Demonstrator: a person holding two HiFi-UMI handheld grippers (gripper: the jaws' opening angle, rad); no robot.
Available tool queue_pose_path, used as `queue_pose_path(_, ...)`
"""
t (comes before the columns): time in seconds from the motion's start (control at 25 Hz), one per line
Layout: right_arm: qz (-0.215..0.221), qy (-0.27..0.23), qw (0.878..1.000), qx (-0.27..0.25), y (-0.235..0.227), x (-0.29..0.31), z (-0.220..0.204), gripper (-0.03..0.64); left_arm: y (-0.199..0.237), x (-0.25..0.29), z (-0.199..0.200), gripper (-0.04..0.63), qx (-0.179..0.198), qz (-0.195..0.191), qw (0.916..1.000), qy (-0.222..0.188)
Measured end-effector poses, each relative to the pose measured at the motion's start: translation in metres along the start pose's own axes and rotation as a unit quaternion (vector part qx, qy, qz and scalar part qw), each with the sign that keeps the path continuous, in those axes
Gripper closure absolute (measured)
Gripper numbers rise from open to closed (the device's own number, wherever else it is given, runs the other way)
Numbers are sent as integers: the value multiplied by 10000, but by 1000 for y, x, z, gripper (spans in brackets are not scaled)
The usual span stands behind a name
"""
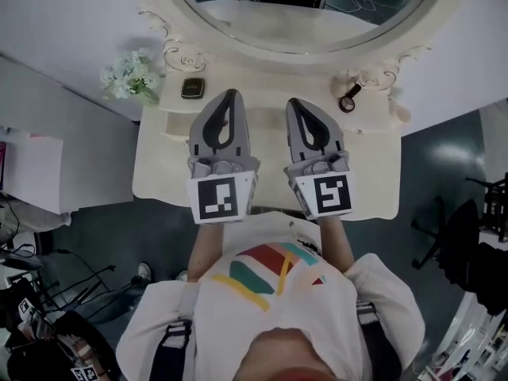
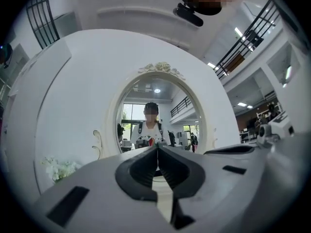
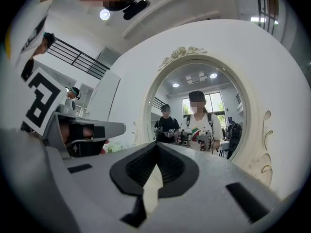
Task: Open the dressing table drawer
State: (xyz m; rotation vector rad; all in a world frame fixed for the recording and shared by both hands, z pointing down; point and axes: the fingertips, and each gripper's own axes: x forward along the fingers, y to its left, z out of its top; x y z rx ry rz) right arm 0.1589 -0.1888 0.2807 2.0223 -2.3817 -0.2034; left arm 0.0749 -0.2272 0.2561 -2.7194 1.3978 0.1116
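Head view: a cream dressing table (image 1: 159, 165) with scrolled carved edges is seen from above, below the oval mirror (image 1: 302, 22). Its drawer cannot be made out from this angle. White flowers (image 1: 129, 76) are set at the mirror's lower left. The left gripper (image 1: 230, 94) and right gripper (image 1: 295, 101) are held side by side above the tabletop, just below the mirror's rim. On each, the fingers (image 2: 138, 169) are pressed together on nothing.

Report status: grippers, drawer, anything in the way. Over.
Shut and empty: left gripper, right gripper, above the dressing table. No drawer seen pulled out. At the back, white flowers and dark case, apart from both.
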Motion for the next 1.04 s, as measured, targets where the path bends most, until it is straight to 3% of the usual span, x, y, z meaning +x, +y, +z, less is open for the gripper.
queue_pose_path(0.68,-161,232,9996,63,-9,-2,-9,617,-7,4,-15,588,69,-114,9997,203)
queue_pose_path(1.04,-192,163,9997,50,-14,-1,-9,617,2,6,-15,588,15,6,10000,-8)
